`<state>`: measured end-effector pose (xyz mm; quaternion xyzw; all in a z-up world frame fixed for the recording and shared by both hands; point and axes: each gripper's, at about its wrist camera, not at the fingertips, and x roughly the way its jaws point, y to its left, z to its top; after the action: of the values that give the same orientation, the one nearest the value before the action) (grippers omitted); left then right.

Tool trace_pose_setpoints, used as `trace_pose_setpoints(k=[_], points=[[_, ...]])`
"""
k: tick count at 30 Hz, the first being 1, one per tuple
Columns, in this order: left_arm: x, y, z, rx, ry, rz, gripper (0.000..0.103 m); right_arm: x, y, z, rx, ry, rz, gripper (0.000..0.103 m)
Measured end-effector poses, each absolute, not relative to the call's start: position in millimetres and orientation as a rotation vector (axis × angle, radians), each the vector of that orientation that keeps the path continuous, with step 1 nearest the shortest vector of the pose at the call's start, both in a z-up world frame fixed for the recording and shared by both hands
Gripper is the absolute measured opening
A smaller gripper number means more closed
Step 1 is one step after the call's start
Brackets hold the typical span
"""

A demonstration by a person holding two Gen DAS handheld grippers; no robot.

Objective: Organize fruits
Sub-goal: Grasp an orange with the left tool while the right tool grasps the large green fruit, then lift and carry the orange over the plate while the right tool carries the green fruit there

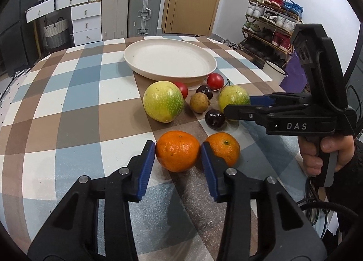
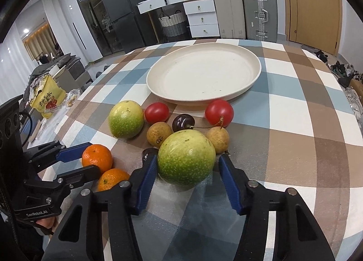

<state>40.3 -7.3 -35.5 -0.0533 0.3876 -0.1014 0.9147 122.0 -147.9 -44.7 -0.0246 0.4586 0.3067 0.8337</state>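
The left gripper [image 1: 178,151] is squeezing one orange mandarin [image 1: 177,151] of two; the right gripper [image 2: 187,165] is sitting open around a green-yellow round fruit [image 2: 186,157], half hiding a dark cherry [image 2: 149,152]. Both fruits are resting on the checked tablecloth [image 2: 295,136], near the cream plate [image 2: 255,79].

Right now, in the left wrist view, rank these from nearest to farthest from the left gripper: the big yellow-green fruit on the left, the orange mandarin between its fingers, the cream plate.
1. Orange mandarin, between the fingers of the left gripper.
2. Big yellow-green fruit, just beyond, slightly left.
3. Cream plate, farthest, past the fruit.
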Motion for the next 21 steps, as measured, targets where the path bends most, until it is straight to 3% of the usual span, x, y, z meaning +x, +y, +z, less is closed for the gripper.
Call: trace_pose_setpoints(k=[21], points=[[24.9, -0.8, -8.4, -0.119, 0.686, -0.160, 0.039, 101.8, -176.8, -9.0, 0.020, 0.864, 0.682, 0.051]])
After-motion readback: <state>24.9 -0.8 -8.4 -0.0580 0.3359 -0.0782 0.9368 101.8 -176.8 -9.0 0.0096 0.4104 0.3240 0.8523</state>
